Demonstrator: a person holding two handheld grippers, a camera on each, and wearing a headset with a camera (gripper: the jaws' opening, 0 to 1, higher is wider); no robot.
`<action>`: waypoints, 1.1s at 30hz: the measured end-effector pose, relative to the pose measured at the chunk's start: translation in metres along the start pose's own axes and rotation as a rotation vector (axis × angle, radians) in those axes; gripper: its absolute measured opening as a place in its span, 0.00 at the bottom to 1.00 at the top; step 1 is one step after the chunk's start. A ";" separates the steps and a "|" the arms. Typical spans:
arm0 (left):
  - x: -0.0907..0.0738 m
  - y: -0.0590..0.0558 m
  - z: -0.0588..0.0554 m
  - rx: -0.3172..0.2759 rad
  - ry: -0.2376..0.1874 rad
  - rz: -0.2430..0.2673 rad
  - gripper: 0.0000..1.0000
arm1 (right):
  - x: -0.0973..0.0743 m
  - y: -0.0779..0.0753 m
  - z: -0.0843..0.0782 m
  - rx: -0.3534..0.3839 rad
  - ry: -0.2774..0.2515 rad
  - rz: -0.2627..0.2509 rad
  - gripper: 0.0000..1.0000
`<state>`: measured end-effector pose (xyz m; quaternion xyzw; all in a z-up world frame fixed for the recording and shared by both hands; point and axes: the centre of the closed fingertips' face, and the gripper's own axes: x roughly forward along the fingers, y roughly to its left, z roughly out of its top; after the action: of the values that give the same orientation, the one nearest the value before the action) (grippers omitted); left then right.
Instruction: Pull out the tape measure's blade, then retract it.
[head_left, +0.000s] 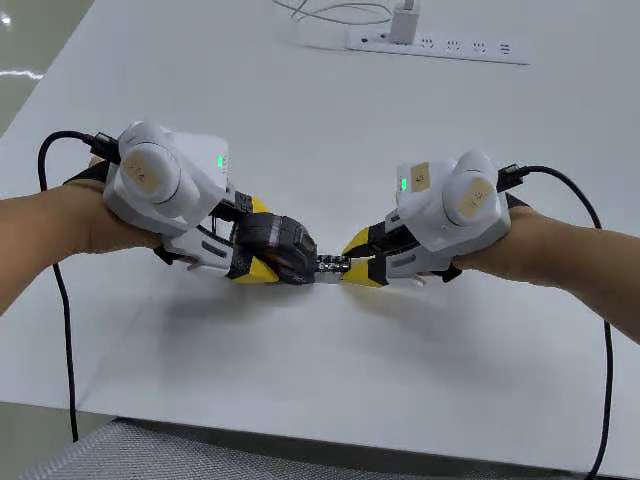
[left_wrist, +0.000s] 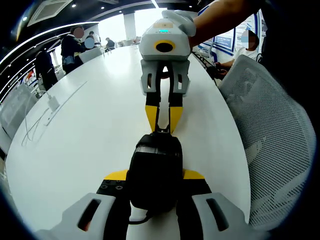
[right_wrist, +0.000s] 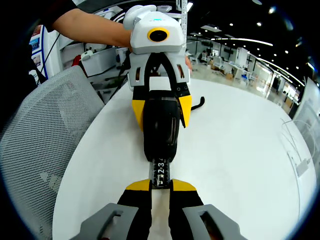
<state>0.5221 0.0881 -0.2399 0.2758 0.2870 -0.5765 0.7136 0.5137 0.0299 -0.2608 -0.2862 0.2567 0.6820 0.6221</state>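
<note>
While your left gripper (head_left: 258, 262) clamps the tape measure (head_left: 283, 245) over the counter (head_left: 300, 130), your right gripper (head_left: 357, 268), at its 3 o'clock, pinches the barely-drawn blade (head_left: 331, 264). The blade's axis runs 9-to-3, so the pull likely goes straight toward 3.

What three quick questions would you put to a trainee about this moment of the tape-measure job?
1. True or false: the left tool is shut on the tape measure's case.
2. How much blade shows between the case and the right tool? A) none B) a short stretch C) a long span
3. Fill in: the blade's tip is pinched by the ___ tool.
Key: 1 true; 2 B; 3 right.
</note>
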 end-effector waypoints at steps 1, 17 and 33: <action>0.000 0.000 0.000 0.001 0.000 0.000 0.29 | -0.001 0.000 0.000 0.002 0.000 0.000 0.08; 0.000 0.000 0.000 -0.002 -0.007 -0.001 0.29 | -0.010 0.000 -0.010 0.014 -0.006 -0.005 0.08; 0.000 -0.001 0.000 -0.001 -0.011 -0.003 0.30 | -0.019 0.001 -0.020 0.025 -0.004 -0.011 0.08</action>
<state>0.5208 0.0877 -0.2396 0.2716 0.2838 -0.5788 0.7146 0.5150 0.0026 -0.2618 -0.2782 0.2624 0.6760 0.6299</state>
